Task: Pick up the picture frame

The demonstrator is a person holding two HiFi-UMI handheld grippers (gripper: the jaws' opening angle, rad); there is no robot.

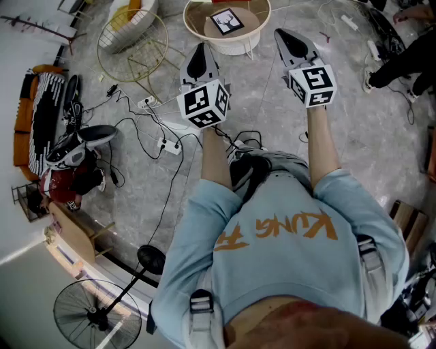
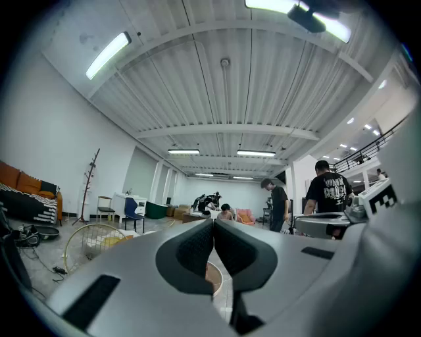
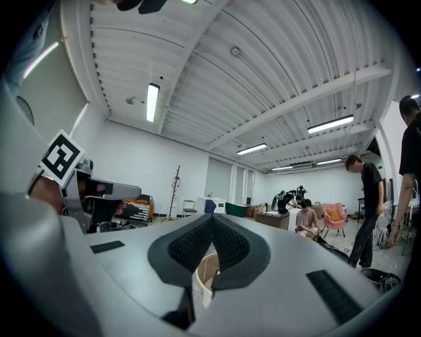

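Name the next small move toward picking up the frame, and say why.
Probably open the right gripper. It and the left gripper are both shut, empty and held level, while the frame lies untouched on the round table ahead, between the two. Shut jaws cannot take it.

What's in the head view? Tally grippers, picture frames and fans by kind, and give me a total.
grippers: 2, the left gripper and the right gripper
picture frame: 1
fan: 1
total: 4
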